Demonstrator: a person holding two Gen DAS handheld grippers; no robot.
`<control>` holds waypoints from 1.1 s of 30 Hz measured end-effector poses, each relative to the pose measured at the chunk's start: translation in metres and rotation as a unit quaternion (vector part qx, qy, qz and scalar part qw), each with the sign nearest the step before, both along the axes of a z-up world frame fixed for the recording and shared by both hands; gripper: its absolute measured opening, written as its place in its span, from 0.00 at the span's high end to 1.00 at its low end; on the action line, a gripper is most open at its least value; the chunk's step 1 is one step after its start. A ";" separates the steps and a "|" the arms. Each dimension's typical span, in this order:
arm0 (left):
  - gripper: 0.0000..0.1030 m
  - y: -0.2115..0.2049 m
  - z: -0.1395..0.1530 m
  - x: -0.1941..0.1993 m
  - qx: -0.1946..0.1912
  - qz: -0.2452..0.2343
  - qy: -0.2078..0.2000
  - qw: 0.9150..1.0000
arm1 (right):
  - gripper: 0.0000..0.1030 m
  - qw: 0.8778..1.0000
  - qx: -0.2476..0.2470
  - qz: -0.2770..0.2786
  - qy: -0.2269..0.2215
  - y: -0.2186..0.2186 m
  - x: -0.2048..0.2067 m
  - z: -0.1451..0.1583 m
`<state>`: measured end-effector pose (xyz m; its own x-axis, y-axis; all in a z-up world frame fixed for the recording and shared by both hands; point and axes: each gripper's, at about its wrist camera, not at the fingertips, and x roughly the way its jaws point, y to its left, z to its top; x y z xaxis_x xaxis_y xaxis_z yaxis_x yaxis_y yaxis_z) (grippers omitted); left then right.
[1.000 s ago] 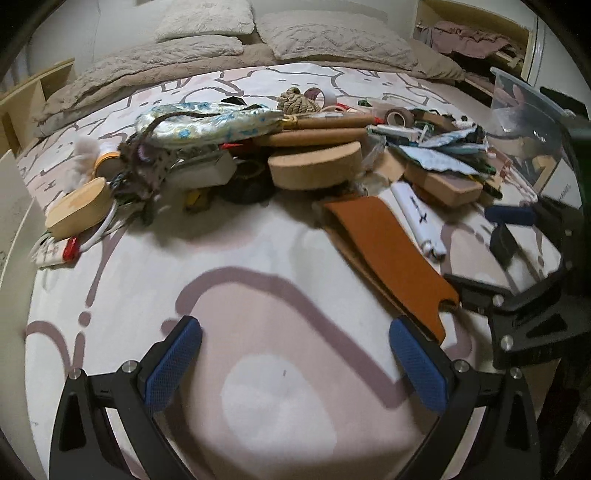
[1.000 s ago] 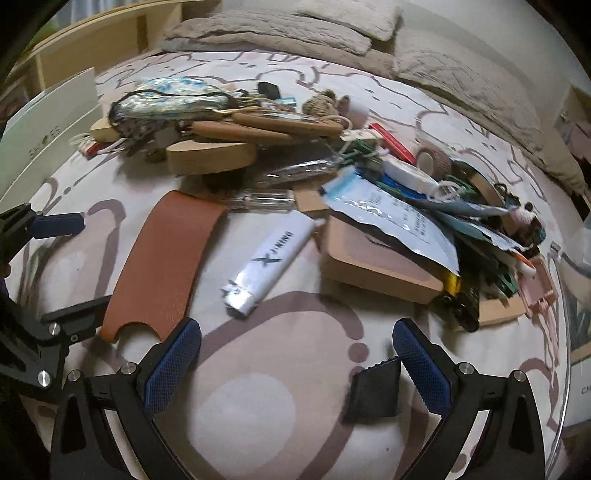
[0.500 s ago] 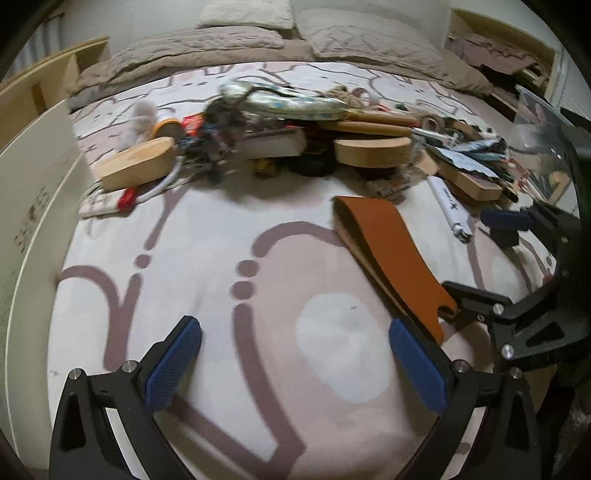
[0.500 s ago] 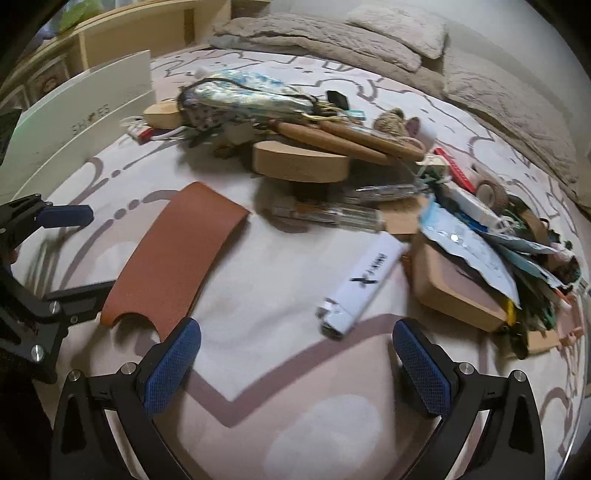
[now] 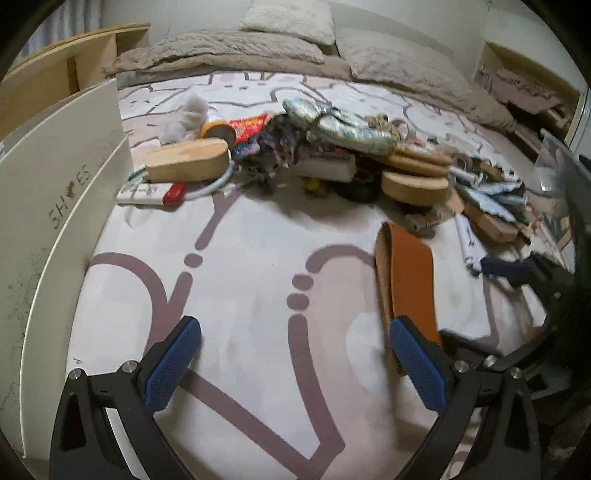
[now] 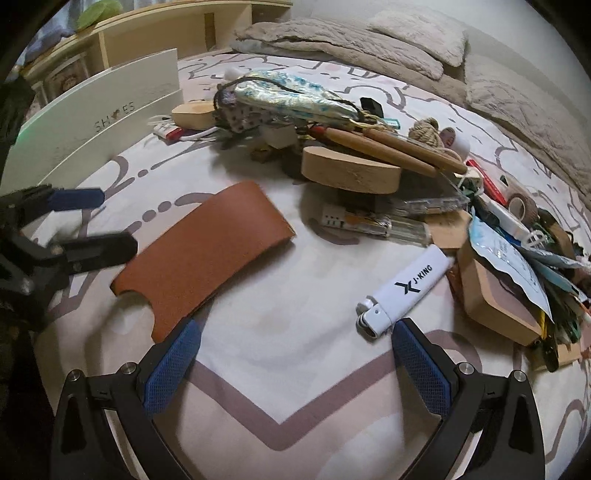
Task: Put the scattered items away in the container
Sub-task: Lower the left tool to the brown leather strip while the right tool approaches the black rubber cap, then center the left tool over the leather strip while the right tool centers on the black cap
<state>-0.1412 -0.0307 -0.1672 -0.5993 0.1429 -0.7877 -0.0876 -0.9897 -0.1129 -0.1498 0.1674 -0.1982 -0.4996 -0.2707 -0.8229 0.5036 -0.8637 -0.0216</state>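
A bed fills both views, its cover (image 5: 258, 258) pale with mauve looping lines. Along the top of the frame lie grey-beige pillows (image 5: 399, 59) and a rumpled blanket (image 5: 221, 51). A light wooden shelf unit (image 6: 155, 33) stands at upper left, another (image 5: 528, 81) at upper right, seemingly holding folded cloth. The wall (image 5: 184, 14) behind is plain and pale.

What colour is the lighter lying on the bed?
White, with black J-KING lettering; the lighter shows best in the right wrist view.
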 end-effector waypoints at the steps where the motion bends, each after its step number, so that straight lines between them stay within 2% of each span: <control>1: 0.00 -0.001 0.002 0.000 0.007 0.000 0.007 1.000 | 0.00 1.000 -0.003 0.001 0.000 0.000 0.000 0.000; 6: 0.00 -0.003 0.011 0.003 0.052 -0.009 0.030 0.998 | 0.00 1.000 -0.010 0.008 0.003 -0.004 0.001 -0.001; 10: 0.00 0.003 0.018 0.005 0.068 -0.024 0.050 0.996 | 0.00 1.000 -0.009 0.012 0.007 -0.007 0.002 -0.001; 17: 0.00 0.022 0.009 0.004 0.060 -0.058 0.047 0.995 | 0.00 1.000 -0.024 0.015 0.002 -0.005 0.008 0.003; 27: 0.00 0.040 -0.001 0.003 0.046 -0.084 0.044 0.994 | 0.00 0.999 0.024 0.037 0.017 -0.002 0.031 0.010; 33: 0.00 0.048 -0.010 -0.001 0.037 -0.086 0.033 0.995 | 0.00 0.999 0.029 0.026 0.020 0.008 0.039 0.015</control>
